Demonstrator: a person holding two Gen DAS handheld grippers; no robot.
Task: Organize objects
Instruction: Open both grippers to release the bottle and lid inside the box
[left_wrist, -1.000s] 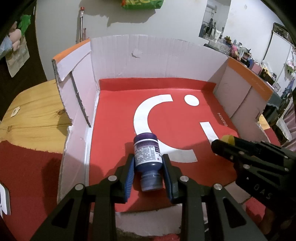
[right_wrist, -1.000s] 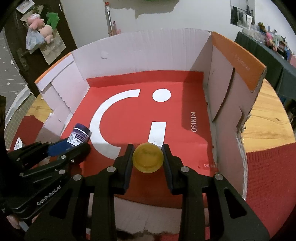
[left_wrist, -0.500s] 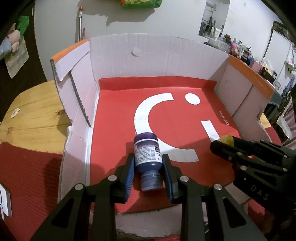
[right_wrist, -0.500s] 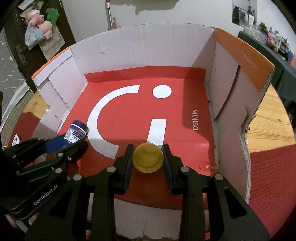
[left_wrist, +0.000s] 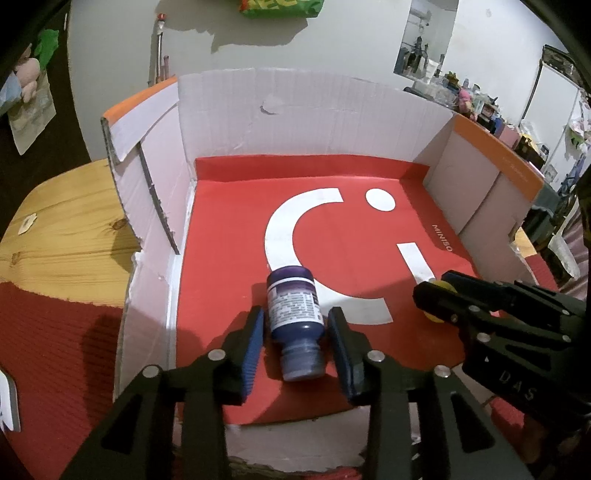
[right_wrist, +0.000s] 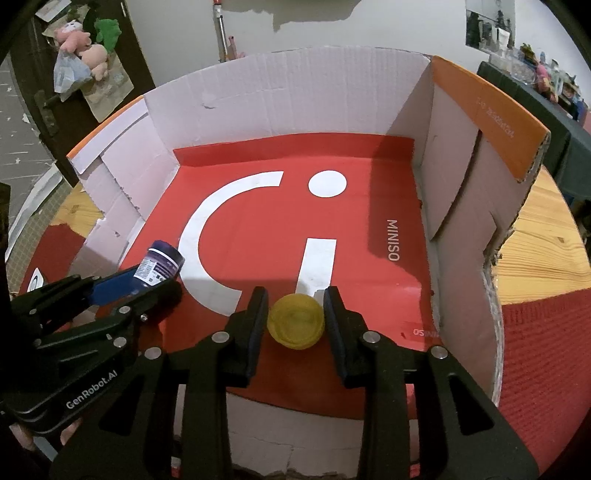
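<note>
Opening slightly: left gripper (left_wrist: 295, 343) freeing blue bottle (left_wrist: 295, 314); right gripper (right_wrist: 295, 321) freeing yellow ball (right_wrist: 296, 321).

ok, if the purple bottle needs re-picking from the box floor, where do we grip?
Across the labelled body of the purple bottle, not the narrower cap. It lies on its side, cap toward the camera, so come from above with a finger on either flank, as the left gripper is.

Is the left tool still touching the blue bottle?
Apart. Left wrist view: the left tool has just opened, with gaps either side of the bottle.
</note>
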